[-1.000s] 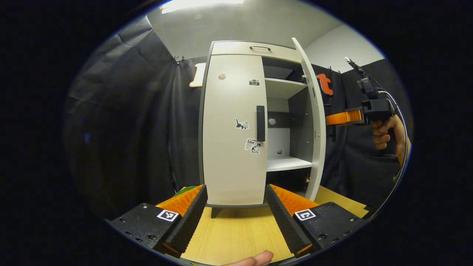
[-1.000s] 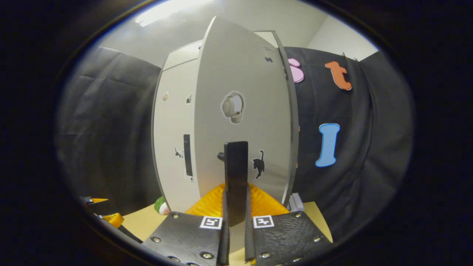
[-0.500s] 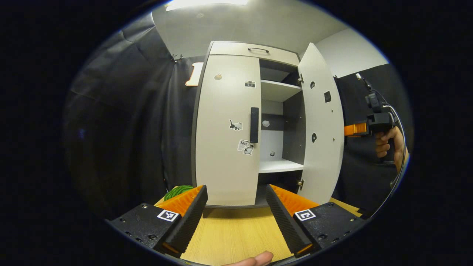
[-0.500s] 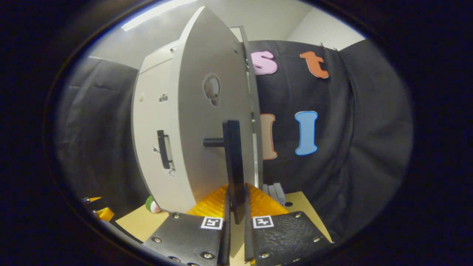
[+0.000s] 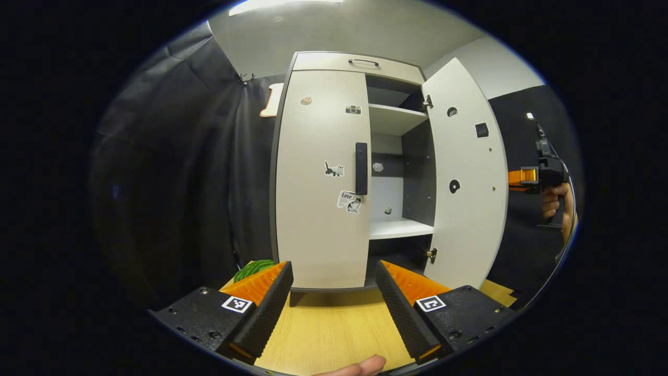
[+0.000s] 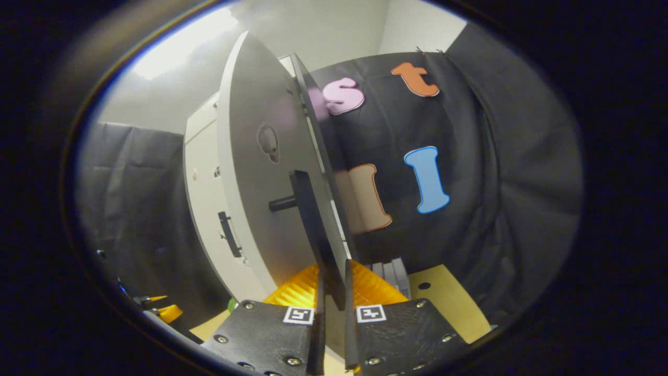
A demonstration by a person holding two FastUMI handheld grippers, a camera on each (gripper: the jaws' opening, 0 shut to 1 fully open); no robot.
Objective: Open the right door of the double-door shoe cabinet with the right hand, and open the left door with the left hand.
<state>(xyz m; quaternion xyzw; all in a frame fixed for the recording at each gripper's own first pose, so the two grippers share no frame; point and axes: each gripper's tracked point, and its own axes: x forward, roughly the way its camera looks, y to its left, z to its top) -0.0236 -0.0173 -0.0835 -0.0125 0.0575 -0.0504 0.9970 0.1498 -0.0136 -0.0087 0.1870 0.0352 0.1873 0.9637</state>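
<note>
Cabinet [image 5: 323, 177] ahead of left gripper [image 5: 332, 308], on table [image 5: 334, 334]. Right door [image 5: 464, 177] swung wide, up and right of it; left door [image 5: 321, 177] closed, straight ahead. Right gripper [image 6: 332, 318] pinched on right handle [image 6: 313, 230]. Left gripper spread, holding nothing, short of left handle [image 5: 361, 168].

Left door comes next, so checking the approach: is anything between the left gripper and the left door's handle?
Nothing visible: the left gripper is open over bare table, facing the closed left door's handle.
</note>
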